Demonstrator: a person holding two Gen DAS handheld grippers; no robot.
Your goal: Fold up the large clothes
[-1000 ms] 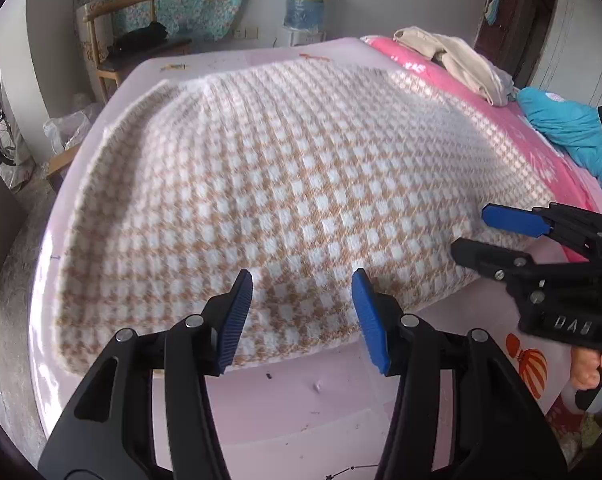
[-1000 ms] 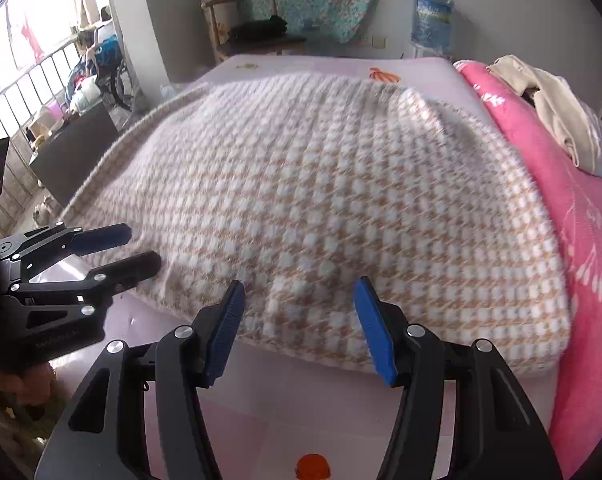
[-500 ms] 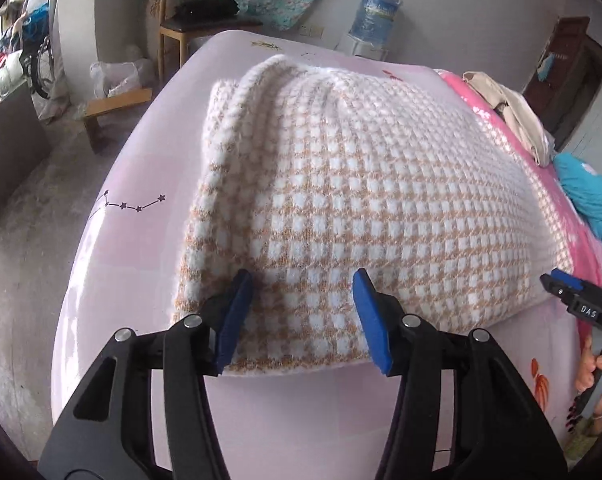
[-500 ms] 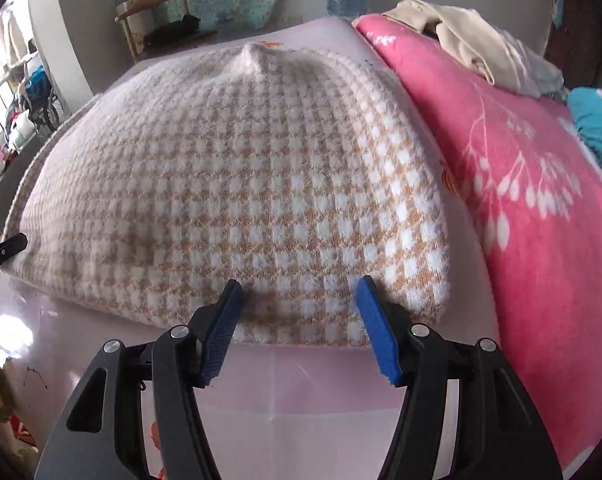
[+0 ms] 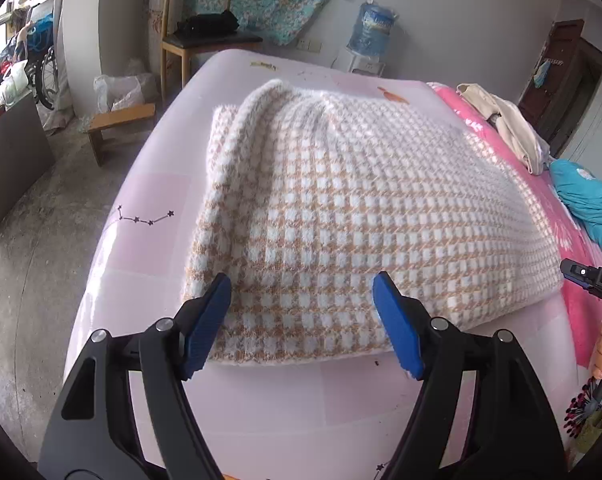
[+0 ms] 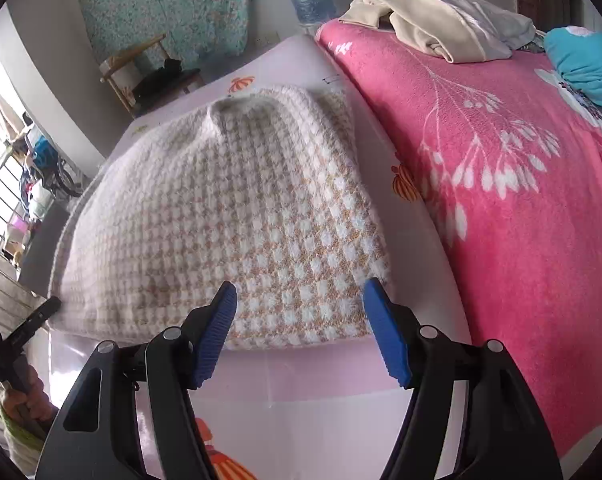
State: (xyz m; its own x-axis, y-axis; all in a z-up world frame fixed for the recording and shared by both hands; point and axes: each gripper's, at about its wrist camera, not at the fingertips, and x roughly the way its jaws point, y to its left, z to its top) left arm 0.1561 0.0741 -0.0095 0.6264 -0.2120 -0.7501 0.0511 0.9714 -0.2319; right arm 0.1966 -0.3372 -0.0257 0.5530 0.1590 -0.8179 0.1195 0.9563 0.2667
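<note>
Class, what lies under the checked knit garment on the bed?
The checked knit garment lies on a pale pink sheet, which shows all around it; the pink floral blanket lies beside it. Anything beneath the knit itself is covered.

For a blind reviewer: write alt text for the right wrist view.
An open right hand-held gripper hovers at the near edge of a folded beige-and-white checked knit garment lying on a pale pink bedsheet. A pink floral blanket lies to its right.
</note>
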